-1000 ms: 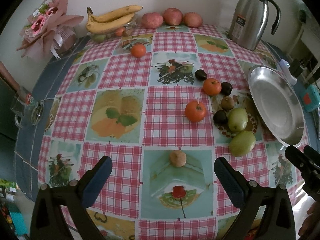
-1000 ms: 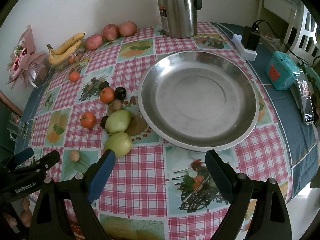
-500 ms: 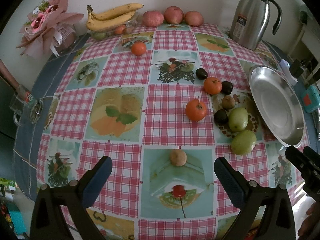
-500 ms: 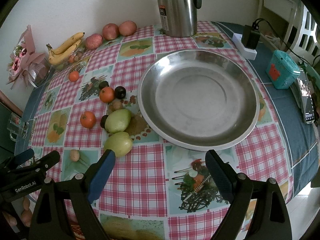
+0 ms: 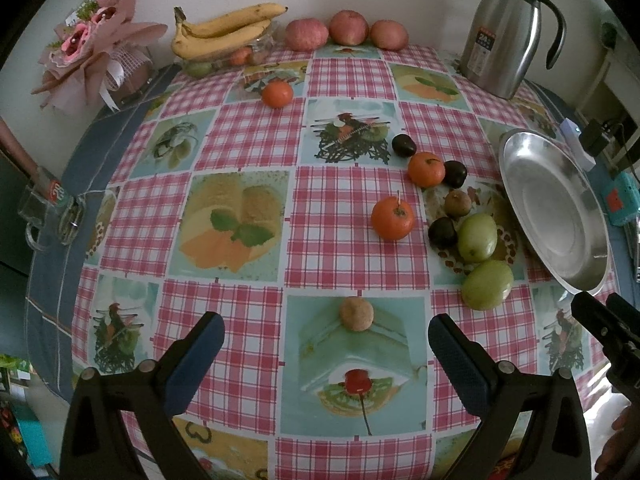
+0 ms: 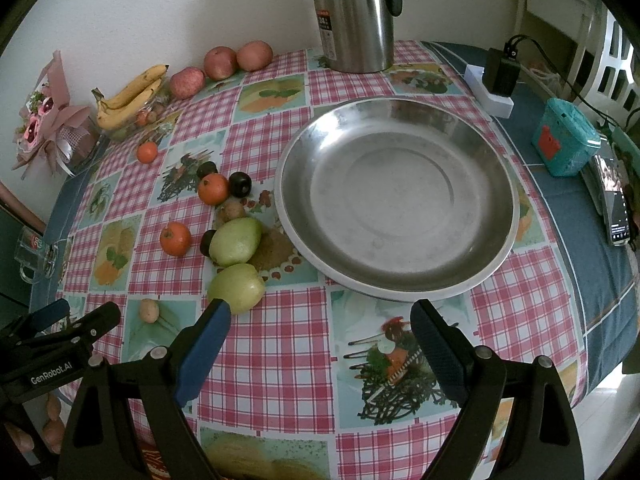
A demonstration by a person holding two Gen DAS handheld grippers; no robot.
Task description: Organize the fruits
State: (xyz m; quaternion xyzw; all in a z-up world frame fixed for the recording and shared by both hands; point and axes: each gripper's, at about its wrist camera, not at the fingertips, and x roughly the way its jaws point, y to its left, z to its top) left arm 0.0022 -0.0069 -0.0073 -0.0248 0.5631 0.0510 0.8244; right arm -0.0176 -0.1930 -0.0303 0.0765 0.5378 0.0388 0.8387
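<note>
Left tool [image 5: 326,344] hung over the counter [image 5: 332,236] with its jaws spread wide, nothing between them; a small tan fruit [image 5: 356,313] lay on the checked cloth just ahead of it. Right tool [image 6: 320,328] likewise stood wide apart and empty, poised over the near rim of the steel plate [image 6: 496,264]; plate held no fruit. Fruits sat loose on the counter left of the plate: two green fruits [image 6: 235,241] side by side, the nearer one just beside the right tool's left finger; three dark round fruits [image 6: 240,184] and a small brown one among them; two oranges [image 6: 175,238] close by; a third orange [image 6: 147,152] farther back. Bananas [image 5: 224,32] and three red apples [image 5: 348,27] lay along the wall; steel jug [image 5: 504,36] upright behind the plate.
</note>
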